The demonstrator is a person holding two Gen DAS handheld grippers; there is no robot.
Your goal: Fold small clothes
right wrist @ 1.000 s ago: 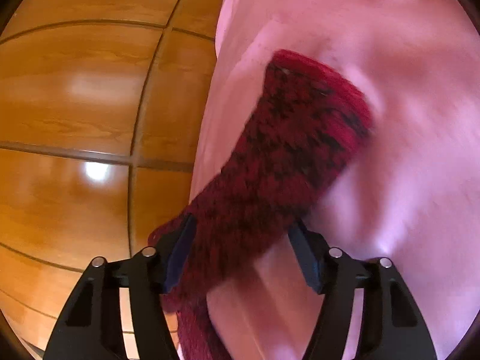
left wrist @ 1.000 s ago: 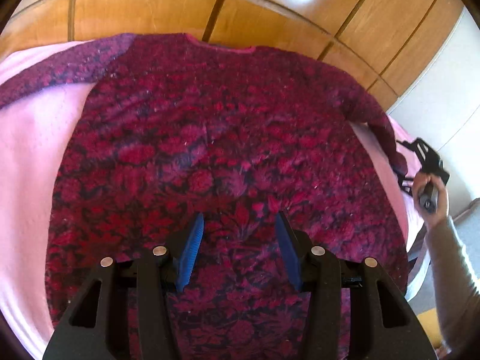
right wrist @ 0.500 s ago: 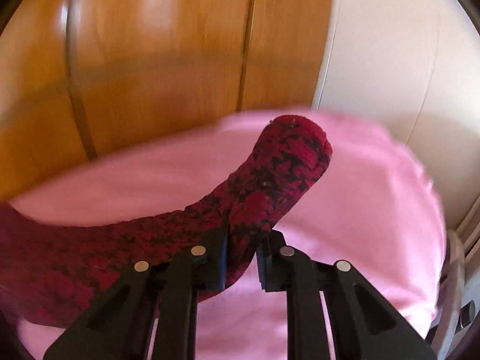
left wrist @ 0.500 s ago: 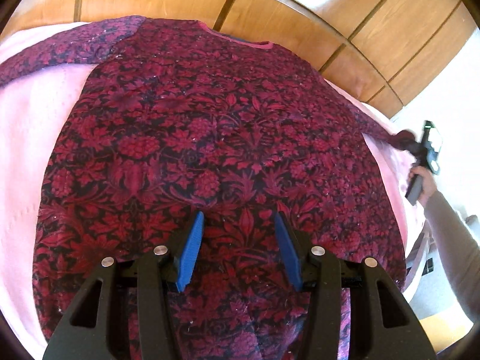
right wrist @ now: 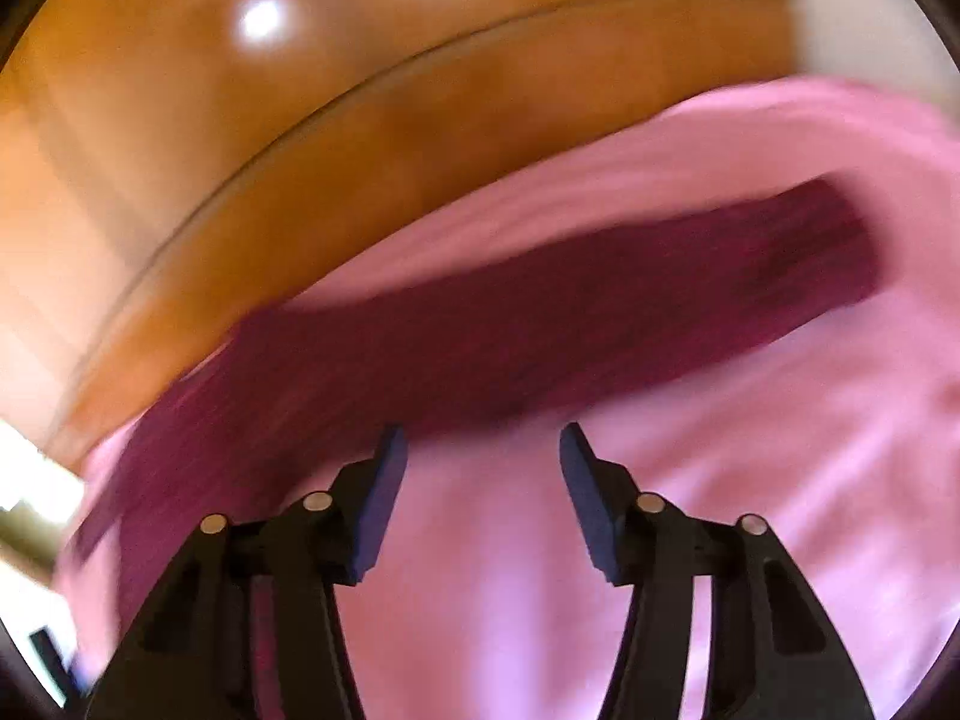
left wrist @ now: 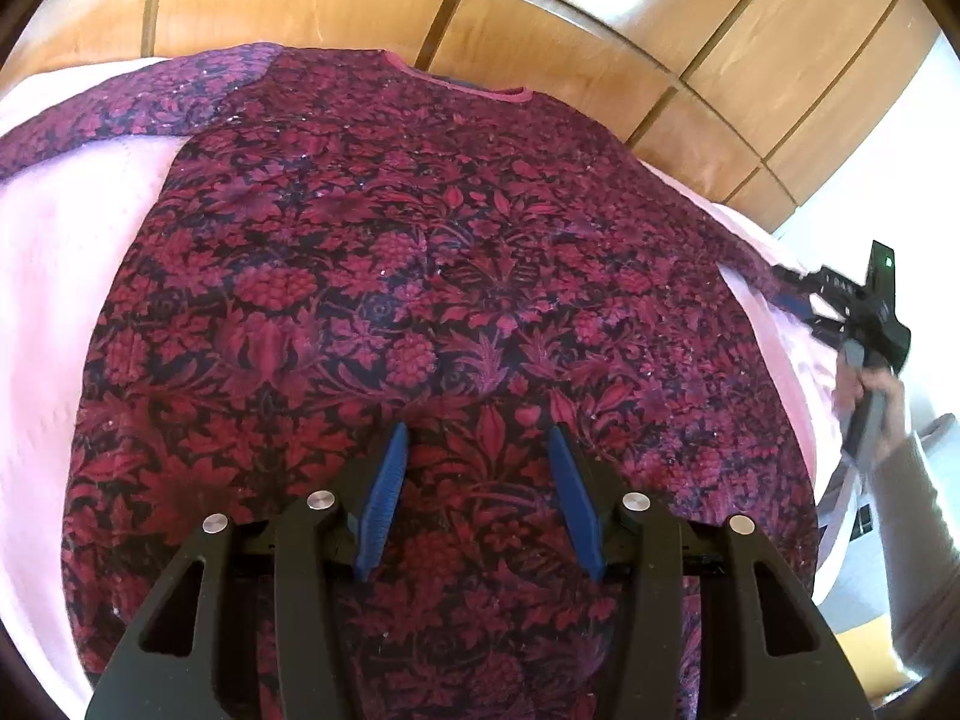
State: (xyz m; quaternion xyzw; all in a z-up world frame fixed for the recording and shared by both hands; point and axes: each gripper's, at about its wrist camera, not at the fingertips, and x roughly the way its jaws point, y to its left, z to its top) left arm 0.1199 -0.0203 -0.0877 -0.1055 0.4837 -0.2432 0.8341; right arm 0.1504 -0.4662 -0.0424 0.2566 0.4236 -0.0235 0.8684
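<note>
Wooden panelling (left wrist: pixel 336 6) backs a surface spread with a pale pink cover (left wrist: pixel 66 276), and a white wall (left wrist: pixel 900 138) shows at the far right. On the cover a dark red floral sweater (left wrist: pixel 432 276) lies flat with its pink-edged neckline (left wrist: pixel 474 87) toward the panelling, its left sleeve (left wrist: pixel 120 114) stretched out sideways across the pink cloth. Its right sleeve (right wrist: pixel 600 300) also lies extended on the cover in the right wrist view, badly blurred, ending in a squared cuff (right wrist: pixel 840 246). Above the sweater's lower body the left gripper (left wrist: pixel 477 438) hangs with its 2 blue pads wide apart and nothing between them. At the bed's right edge the right gripper (right wrist: pixel 480 438) sits near the sleeve, its jaws likewise spread with nothing held; from the left wrist view it appears small at the sleeve's end (left wrist: pixel 852 312), held in the person's right hand (left wrist: pixel 870 390).
</note>
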